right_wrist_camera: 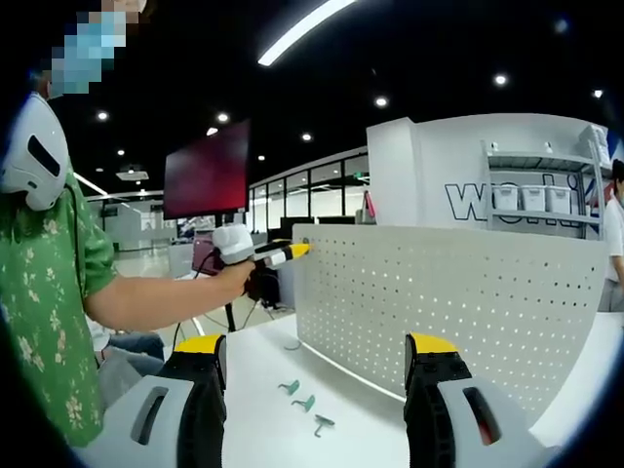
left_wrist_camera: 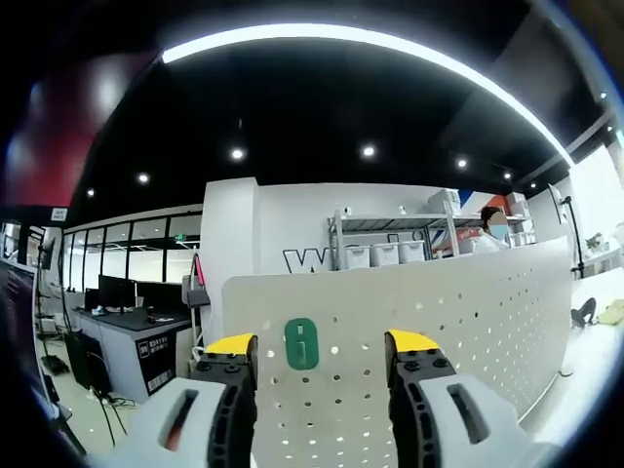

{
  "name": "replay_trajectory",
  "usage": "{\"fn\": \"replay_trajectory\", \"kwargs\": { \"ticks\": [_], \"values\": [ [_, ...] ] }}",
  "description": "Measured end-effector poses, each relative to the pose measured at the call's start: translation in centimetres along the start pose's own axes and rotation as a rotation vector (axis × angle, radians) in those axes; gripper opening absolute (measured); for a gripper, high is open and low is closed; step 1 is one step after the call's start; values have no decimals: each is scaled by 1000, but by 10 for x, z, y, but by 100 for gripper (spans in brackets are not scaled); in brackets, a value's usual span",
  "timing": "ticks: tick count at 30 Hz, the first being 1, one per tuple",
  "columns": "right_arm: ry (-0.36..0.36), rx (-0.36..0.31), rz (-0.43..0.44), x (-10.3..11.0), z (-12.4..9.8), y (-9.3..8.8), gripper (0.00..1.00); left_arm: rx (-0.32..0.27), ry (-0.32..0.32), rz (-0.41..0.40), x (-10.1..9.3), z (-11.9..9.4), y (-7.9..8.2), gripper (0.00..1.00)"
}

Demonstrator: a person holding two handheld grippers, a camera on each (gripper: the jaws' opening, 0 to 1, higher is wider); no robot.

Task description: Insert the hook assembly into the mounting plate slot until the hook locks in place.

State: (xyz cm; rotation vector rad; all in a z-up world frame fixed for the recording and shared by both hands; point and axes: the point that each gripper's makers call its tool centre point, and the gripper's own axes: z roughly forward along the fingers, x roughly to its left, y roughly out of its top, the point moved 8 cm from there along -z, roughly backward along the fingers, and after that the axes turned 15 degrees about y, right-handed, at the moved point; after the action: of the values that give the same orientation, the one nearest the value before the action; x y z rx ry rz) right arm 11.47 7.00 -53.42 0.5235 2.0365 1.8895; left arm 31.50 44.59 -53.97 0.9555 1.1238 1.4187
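Observation:
A white perforated mounting plate (left_wrist_camera: pixel 468 312) stands upright on the table. A small green oblong hook piece (left_wrist_camera: pixel 300 343) sits on its face, between and beyond my left gripper's (left_wrist_camera: pixel 322 349) yellow-tipped jaws, which stand open with nothing in them. In the right gripper view the same plate (right_wrist_camera: pixel 468 292) fills the middle and right, and three small green hooks (right_wrist_camera: pixel 305 402) lie on the white table (right_wrist_camera: pixel 263 370) before it. My right gripper (right_wrist_camera: pixel 320 353) is open and empty above them. A person's hand holds the left gripper (right_wrist_camera: pixel 283 254) at the plate's upper left corner.
A person in a green flowered shirt (right_wrist_camera: pixel 44 292) stands at the left, arm reaching to the plate. Behind are a shelf with white bins (left_wrist_camera: pixel 390 249), desks with monitors (left_wrist_camera: pixel 122 297), a red screen (right_wrist_camera: pixel 207 171) and another person (left_wrist_camera: pixel 487 234).

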Motion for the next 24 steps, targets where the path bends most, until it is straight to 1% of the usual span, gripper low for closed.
{"fn": "replay_trajectory", "kwargs": {
  "ticks": [2, 6, 9, 14, 19, 24],
  "values": [
    [1, -3, -2, 1, 0, 0, 76, 6, -6, -3, 0, -4, 0, 52],
    [3, -7, -3, 2, -1, 0, 76, 12, -17, -8, -2, -11, 0, 55],
    [6, -9, -5, 3, -2, 0, 76, 21, -20, -2, -2, -16, 0, 53],
    [9, -12, -4, 5, -2, 0, 76, 30, -29, 0, -2, -25, -1, 53],
    [19, -15, -5, 8, 0, -1, 76, 48, -40, 14, -2, -37, -3, 53],
    [23, -18, -7, 10, 0, 0, 76, 61, -48, 5, 0, -48, -3, 53]
  ]
}}
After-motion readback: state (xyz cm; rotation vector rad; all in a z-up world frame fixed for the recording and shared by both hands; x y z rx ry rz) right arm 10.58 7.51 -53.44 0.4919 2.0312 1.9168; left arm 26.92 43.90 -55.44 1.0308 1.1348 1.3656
